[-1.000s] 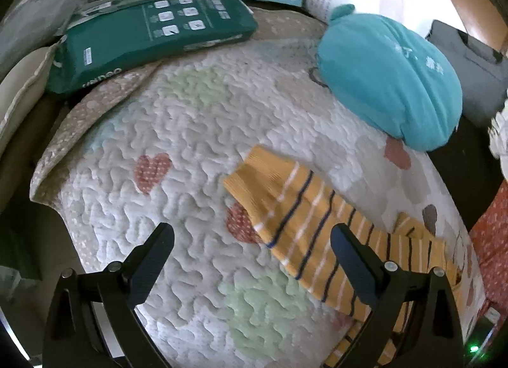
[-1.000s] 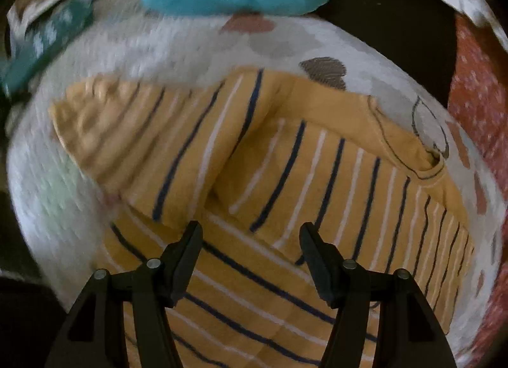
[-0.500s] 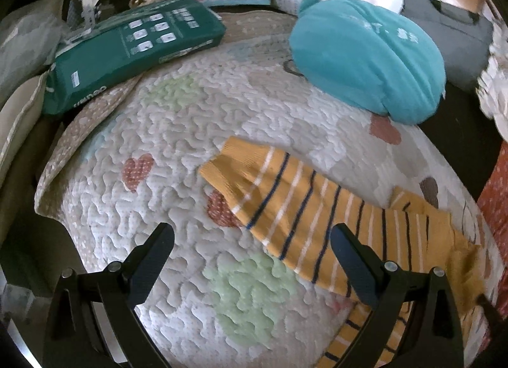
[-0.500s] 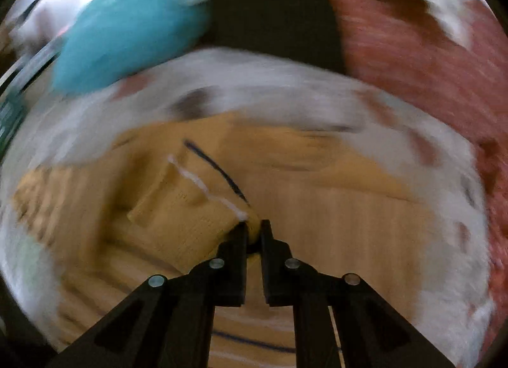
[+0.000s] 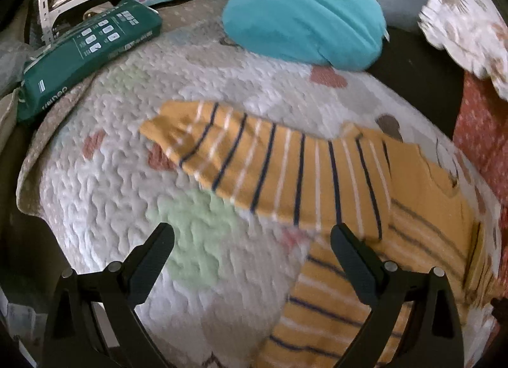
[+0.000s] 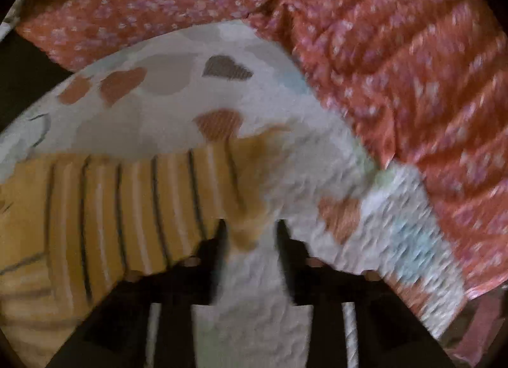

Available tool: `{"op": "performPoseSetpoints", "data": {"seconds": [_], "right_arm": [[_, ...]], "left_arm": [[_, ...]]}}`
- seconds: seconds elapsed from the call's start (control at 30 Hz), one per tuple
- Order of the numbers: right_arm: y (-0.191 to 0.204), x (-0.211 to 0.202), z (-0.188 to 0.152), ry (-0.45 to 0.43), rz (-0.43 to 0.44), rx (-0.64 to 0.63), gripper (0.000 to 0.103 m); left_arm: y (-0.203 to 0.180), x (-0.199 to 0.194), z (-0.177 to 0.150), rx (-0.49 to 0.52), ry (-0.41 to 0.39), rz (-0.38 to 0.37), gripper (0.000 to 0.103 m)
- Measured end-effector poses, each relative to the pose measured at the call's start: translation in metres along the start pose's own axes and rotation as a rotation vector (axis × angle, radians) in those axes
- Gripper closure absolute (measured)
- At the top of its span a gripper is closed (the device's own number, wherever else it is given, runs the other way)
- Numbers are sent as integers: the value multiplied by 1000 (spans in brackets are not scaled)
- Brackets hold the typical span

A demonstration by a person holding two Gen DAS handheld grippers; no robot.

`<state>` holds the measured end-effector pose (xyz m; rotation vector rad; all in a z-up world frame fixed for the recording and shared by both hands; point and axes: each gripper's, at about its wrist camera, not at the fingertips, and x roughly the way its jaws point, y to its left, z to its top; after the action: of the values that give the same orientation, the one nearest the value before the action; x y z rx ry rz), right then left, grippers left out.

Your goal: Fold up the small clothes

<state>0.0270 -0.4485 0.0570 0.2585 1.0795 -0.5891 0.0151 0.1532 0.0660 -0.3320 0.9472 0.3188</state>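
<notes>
1. Left wrist view: the left tongs [image 5: 252, 242] stand wide and hold nothing, hovering over the heart-print quilt [image 5: 104, 196]. The striped yellow garment [image 5: 285, 177] lies spread on the quilt. One sleeve reaches out toward the green packet [image 5: 85, 56], and its cuff stops well short of it. The teal cushion [image 5: 301, 18] sits beyond the garment, apart from it.

2. Right wrist view: this picture is blurred. The right tongs [image 6: 250, 234] are opening. The garment's other sleeve cuff [image 6: 247, 206] lies between the jaws, and the pads seem to be off it, so it looks released. This cuff rests on the quilt, near the orange flowered cloth [image 6: 397, 66] but not touching it.

3. Step in hand, as I judge it: laying the garment flat with both sleeves stretched out, before any fold.

4. Next move, as I judge it: pinch a sleeve at its cuff, lift it only a little, and carry it inward across the garment's body, keeping the body from dragging.
</notes>
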Motion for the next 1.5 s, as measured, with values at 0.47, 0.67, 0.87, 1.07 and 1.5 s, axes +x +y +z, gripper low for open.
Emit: {"op": "performPoseSetpoints", "data": {"seconds": [0.47, 0.67, 0.87, 1.07, 1.5], "right_arm": [[15, -61, -205, 216, 562, -72, 42], [48, -72, -253, 230, 548, -181, 28], [68, -80, -267, 173, 418, -417, 79], [26, -77, -283, 234, 370, -319, 93], [-27, -76, -283, 209, 453, -129, 94]], "left_arm": [[42, -15, -102, -57, 200, -113, 4], [3, -22, -141, 154, 222, -113, 4], [-23, -9, -169, 261, 312, -81, 52], [-6, -12, -169, 194, 328, -91, 52], [8, -43, -174, 146, 284, -106, 52]]}}
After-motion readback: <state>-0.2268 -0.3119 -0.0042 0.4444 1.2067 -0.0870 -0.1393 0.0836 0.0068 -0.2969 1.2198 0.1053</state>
